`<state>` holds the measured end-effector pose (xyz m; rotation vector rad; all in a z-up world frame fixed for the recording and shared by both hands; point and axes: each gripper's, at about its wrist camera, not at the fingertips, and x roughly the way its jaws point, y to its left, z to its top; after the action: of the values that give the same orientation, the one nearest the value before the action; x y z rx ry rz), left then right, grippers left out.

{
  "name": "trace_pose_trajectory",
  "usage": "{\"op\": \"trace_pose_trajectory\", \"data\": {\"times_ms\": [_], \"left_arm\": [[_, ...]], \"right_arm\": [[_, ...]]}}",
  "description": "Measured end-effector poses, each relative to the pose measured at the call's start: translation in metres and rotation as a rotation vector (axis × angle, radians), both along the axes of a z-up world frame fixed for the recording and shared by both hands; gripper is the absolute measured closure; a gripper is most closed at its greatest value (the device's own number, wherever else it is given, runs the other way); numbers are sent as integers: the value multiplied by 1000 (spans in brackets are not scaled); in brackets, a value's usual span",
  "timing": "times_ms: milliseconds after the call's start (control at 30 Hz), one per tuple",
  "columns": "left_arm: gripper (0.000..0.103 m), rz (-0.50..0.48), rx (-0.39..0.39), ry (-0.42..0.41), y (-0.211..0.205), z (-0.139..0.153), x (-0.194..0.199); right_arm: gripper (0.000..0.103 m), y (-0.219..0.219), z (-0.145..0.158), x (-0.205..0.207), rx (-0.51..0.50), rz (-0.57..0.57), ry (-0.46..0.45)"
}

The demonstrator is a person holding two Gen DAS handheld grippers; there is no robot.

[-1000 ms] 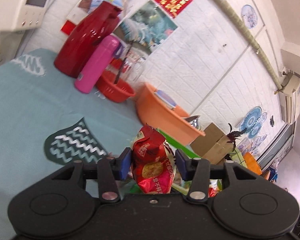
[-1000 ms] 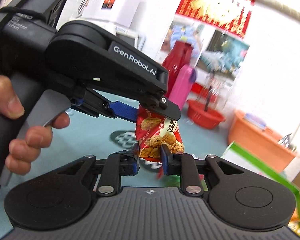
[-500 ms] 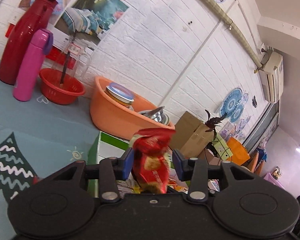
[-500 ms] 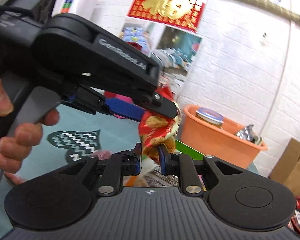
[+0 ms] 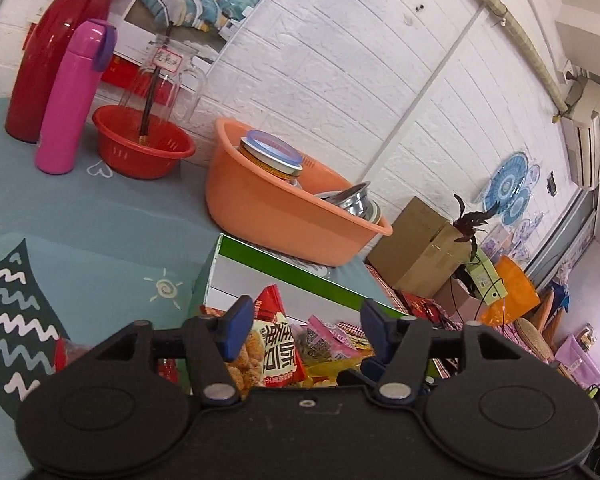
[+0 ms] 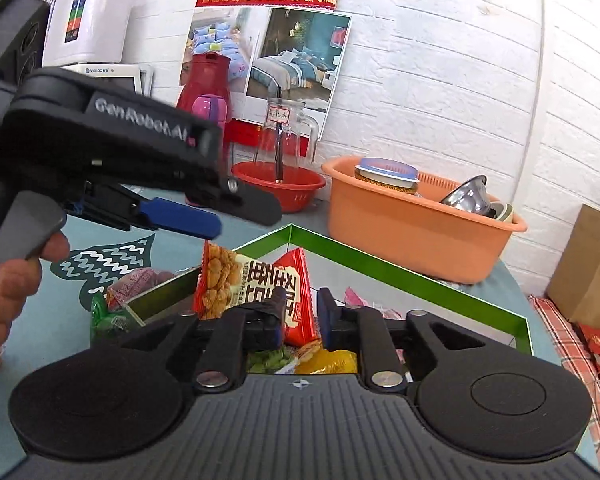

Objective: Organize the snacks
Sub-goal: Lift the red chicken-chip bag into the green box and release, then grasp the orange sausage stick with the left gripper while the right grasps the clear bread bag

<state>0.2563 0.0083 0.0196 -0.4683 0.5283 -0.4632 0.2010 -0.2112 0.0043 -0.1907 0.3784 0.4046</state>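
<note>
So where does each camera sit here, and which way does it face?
Left wrist: on the left gripper, looking along its open fingers over the green box toward the orange basin and the wall; only its own fingers show.
Right wrist: on the right gripper, closed on a snack packet, facing the box and basin; the left gripper and left hand show at its left.
Shared: packet, box, basin, red bowl.

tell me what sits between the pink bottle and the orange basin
A red basket with a glass jug behind it, seen in the left wrist view.
</note>
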Motion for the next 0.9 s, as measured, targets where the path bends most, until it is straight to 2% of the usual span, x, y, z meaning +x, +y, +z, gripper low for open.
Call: {"op": "trace_pose_trajectory", "data": {"times_ms": [67,100,133,200,367,533,733,900], "left_arm": [[0,27,1,-8,3,2,-6],[0,34,11,-14,4,4,-9],[0,36,19,-17,5,5,-13],[0,41,25,-16,9,10,-22],[0,64,32,-17,29,26,-51],[0,112,45,-43,58,39,-86],[0,147,44,-32,99,38,-118],[0,164,59,-24,128,32,-137]], "right_arm": [[57,2,-1,-6,-8,16,-10],[47,3,-1,-7,-15,23,-16],[27,5,0,-14,-17,25,-28],[0,7,1,-19,-21,26,-54],[0,16,13,-41,-32,50,-88],[0,23,26,-68,1,42,-105],[0,35,27,-93,57,40,-29],[0,51,16,-105,48,35,31]]}}
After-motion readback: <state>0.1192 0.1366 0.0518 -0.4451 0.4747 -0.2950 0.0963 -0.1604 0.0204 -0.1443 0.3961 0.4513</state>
